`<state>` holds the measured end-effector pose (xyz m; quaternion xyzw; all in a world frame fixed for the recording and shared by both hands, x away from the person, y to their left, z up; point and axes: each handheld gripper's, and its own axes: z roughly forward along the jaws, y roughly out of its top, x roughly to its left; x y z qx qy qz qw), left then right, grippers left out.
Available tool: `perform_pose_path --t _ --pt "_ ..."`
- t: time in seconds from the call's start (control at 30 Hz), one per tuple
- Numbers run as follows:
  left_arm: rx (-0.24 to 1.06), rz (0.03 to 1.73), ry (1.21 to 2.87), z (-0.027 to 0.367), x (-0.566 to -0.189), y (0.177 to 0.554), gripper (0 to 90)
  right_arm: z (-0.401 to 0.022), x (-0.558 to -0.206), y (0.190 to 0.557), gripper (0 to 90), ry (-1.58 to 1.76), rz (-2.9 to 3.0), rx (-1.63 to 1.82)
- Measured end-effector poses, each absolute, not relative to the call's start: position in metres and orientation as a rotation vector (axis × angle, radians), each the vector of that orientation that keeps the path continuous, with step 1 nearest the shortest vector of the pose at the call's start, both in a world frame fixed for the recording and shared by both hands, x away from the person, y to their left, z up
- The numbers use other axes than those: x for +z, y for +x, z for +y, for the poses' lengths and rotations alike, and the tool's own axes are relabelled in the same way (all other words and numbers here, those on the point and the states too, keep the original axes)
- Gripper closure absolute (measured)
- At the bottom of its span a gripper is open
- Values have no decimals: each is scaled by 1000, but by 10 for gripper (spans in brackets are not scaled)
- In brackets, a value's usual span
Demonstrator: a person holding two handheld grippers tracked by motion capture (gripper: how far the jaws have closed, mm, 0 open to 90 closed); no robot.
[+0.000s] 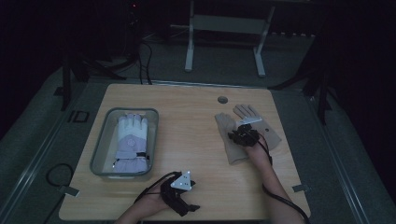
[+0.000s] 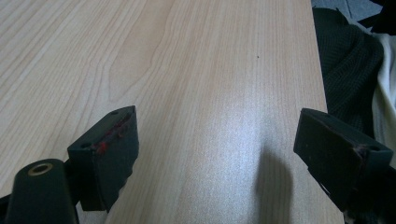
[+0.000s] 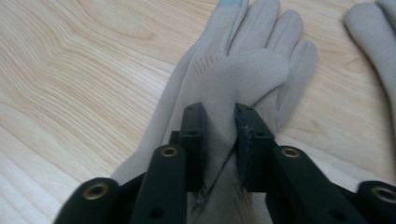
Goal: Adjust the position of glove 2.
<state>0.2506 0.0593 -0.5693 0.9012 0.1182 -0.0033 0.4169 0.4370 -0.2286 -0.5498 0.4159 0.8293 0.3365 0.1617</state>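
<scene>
Two beige gloves lie at the table's right: one (image 1: 229,137) under my right gripper (image 1: 242,135), the other (image 1: 261,122) just behind it. In the right gripper view my right gripper (image 3: 219,140) is shut on a pinched fold of the beige glove (image 3: 243,70), which rises between the jaws; the second glove (image 3: 373,28) shows at the top right. My left gripper (image 1: 184,198) rests near the front edge, and in the left gripper view it (image 2: 215,154) stands open over bare wood with nothing between its fingers.
A clear plastic bin (image 1: 106,140) at the table's left holds a white and lilac ski glove (image 1: 131,142). A round cable hole (image 1: 222,100) sits near the far edge. Dark clothing (image 2: 345,70) shows past the table's edge in the left gripper view.
</scene>
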Motion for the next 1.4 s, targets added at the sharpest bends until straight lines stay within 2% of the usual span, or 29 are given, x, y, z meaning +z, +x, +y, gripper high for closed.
perform_pose_path --t 0.57,0.73,1.03,1.1,1.17,1.27,1.4 --pt "25 282 2254 60 -567 248 144 -164 -492 393 783 1445 2057 1216" --pt "28 287 2256 60 -567 248 143 -141 -498 383 782 1369 2084 1170" --pt "20 283 2260 60 -568 248 144 -134 -522 387 772 1489 1979 1069" --pt "21 281 2261 60 -568 248 144 -133 -531 390 737 1513 2000 1046" --pt "20 280 2262 60 -568 248 144 -132 -541 392 649 1523 2044 1032" --pt "19 280 2261 60 -568 248 144 -130 -552 394 563 1511 2103 986" --pt "15 281 2264 60 -568 248 144 -131 -553 393 529 1489 2133 978"
